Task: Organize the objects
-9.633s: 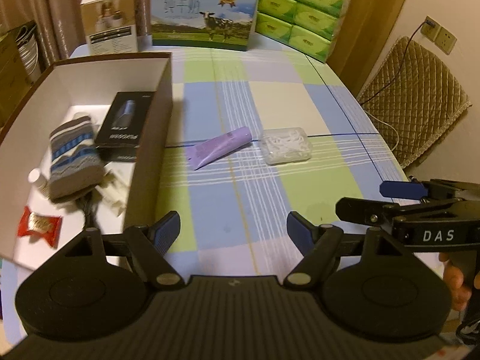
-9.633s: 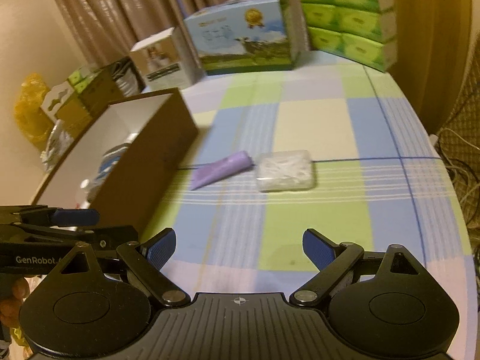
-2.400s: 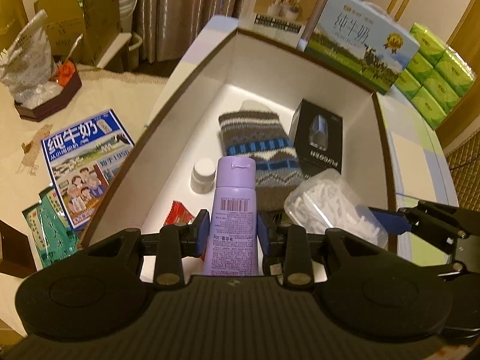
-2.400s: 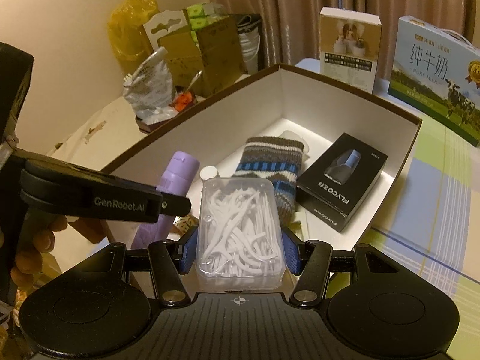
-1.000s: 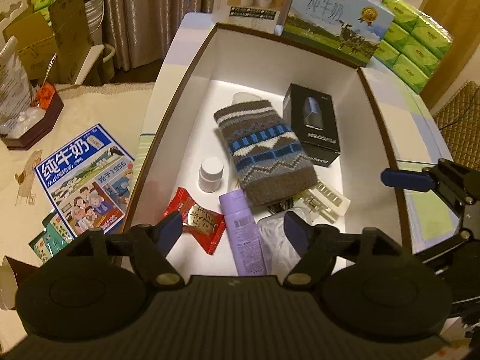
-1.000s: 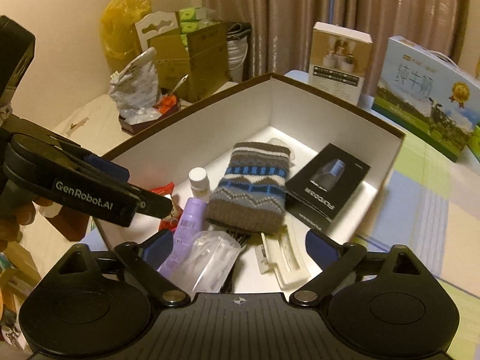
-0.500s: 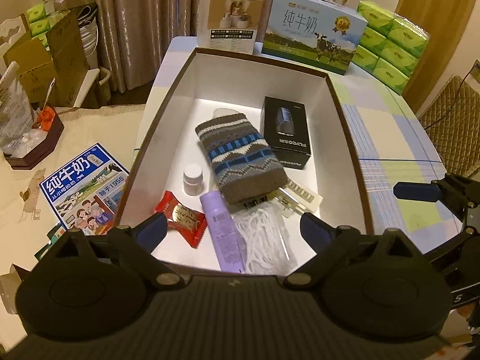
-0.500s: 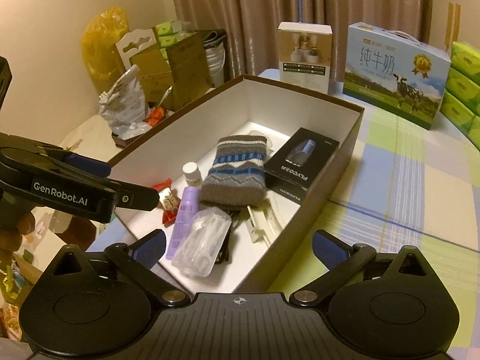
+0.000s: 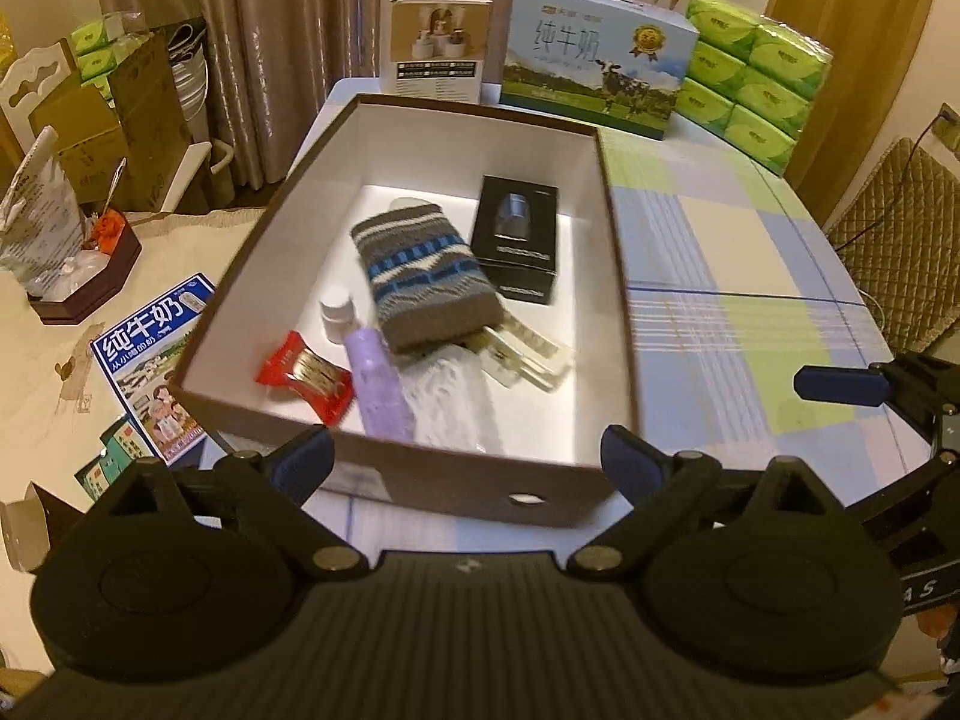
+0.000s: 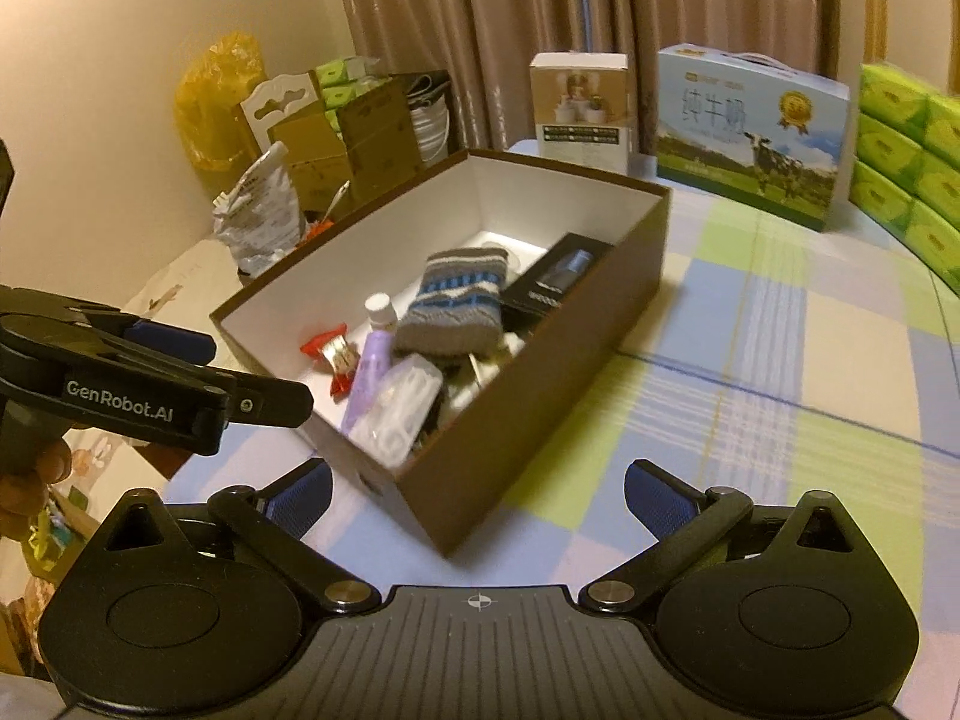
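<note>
A brown box with a white inside stands on the checked tablecloth. In it lie the purple tube, the clear case of floss picks, a knitted sock, a black carton, a red candy and a small white bottle. My left gripper hangs open and empty before the box's near wall. My right gripper is open and empty above the box's near corner.
At the table's far edge stand a small beige carton, a milk carton with a cow and green tissue packs. To the left lie a low table with a leaflet and cardboard boxes. A padded chair is right.
Both grippers have drawn back and up from the box, which now looks smaller and farther. The left jaws spread wider. The tube and floss case stay lying in the box.
</note>
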